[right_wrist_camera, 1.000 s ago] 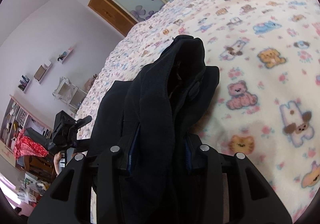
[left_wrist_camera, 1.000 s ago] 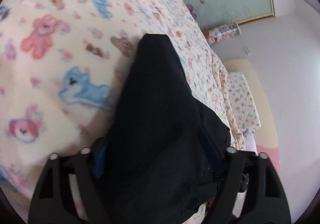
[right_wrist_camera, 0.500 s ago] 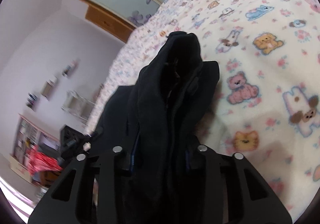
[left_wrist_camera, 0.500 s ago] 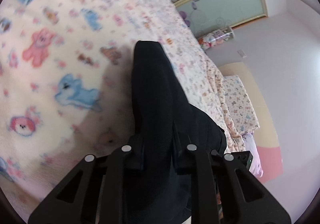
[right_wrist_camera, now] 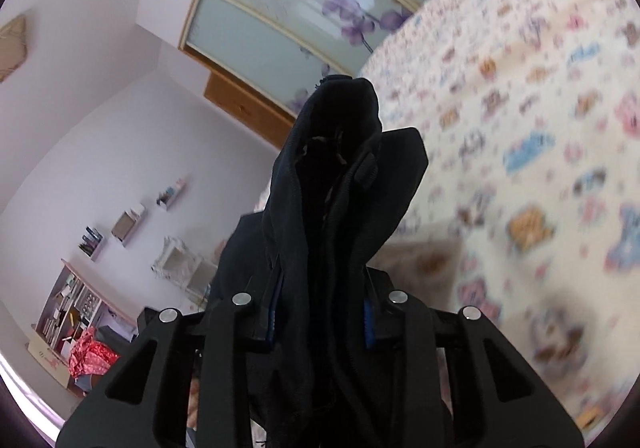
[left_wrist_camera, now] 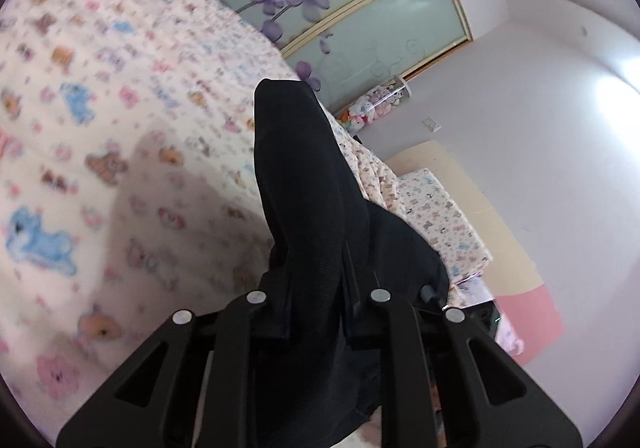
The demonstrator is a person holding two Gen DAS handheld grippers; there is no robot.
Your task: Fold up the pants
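A bed (left_wrist_camera: pixel 132 183) covered in a cream sheet printed with bears and ponies fills most of both views, with sliding wardrobe doors (left_wrist_camera: pixel 360 15) painted with purple flowers on the far side of the room. You hold the dark pants (left_wrist_camera: pixel 304 183) clear of the sheet at two points: your left gripper (left_wrist_camera: pixel 316 312) is clamped narrow on a bunched fold of the cloth, and your right gripper (right_wrist_camera: pixel 320 312) has a thicker bundle of the pants (right_wrist_camera: pixel 344 175) between its fingers, its jaws closing a little further on it. That thicker bundle looks like the waist end, since an open hem with an inner lining shows at its far tip, though I cannot tell for sure. Holding both ends raised likely lets the loose middle hang free, so you can lay it down straight for the fold. In the right wrist view, shelves (right_wrist_camera: pixel 128 224) and a cluttered bookcase (right_wrist_camera: pixel 68 312) stand against the far left wall; in the left wrist view, a jar of soft toys (left_wrist_camera: pixel 376 103) sits beyond the bed.
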